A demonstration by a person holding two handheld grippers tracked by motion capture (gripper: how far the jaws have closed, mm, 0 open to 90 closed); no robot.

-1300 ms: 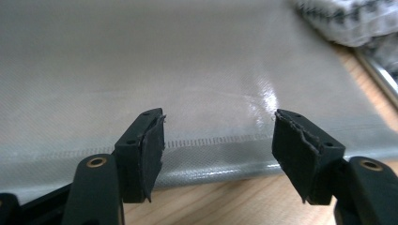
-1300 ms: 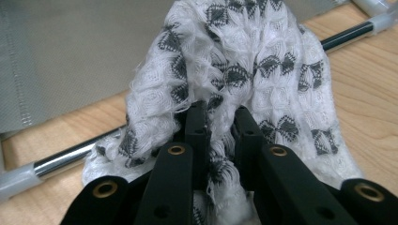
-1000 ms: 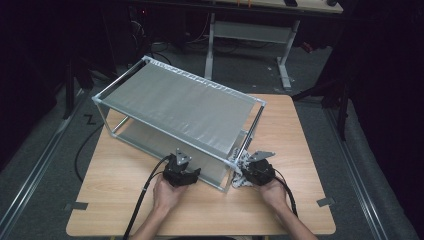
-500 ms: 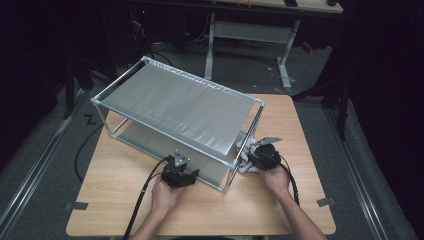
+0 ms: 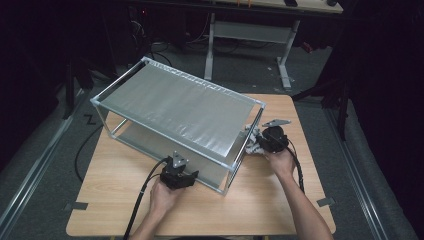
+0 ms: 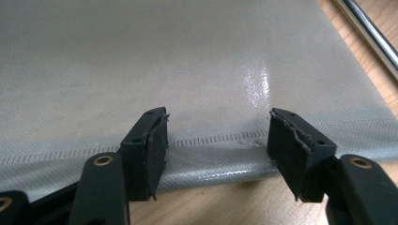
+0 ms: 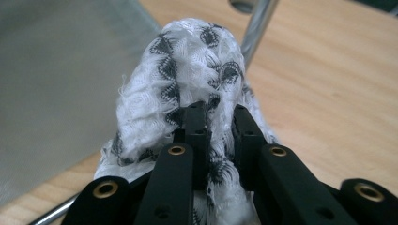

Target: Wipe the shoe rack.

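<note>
The right gripper (image 7: 217, 117) has its two jaws pinching a white cloth with dark zigzag marks (image 7: 187, 75). The cloth bunches up above the jaws and hangs down on both sides of them. I think it is held tight like this so it can wipe the rack without slipping out. Just past the cloth stands a shiny metal post (image 7: 257, 28) of the rack. The grey bottom sheet (image 7: 56, 70) lies off to the jaws' left, and the wooden table (image 7: 338, 84) lies to their right.

The left gripper (image 6: 217, 140) has its jaws spread, and they have just been closing a little. Nothing is pinched. The front edge of the grey sheet (image 6: 206, 161) lies between and just under the jaws, with its stitched line running from one jaw to the other. I think this gripper waits there to steady the rack while the other one wipes.

From the high view, the rack (image 5: 177, 107) sits in the middle of the table, the left gripper (image 5: 177, 175) is at its front side, and the right gripper (image 5: 260, 140) is at its right end with the cloth (image 5: 252, 140).

The cloth is small and blurry there, so I cannot tell if it touches the post. The lower part of the cloth is hidden behind the jaws. The room behind the table is too dark to make out.
</note>
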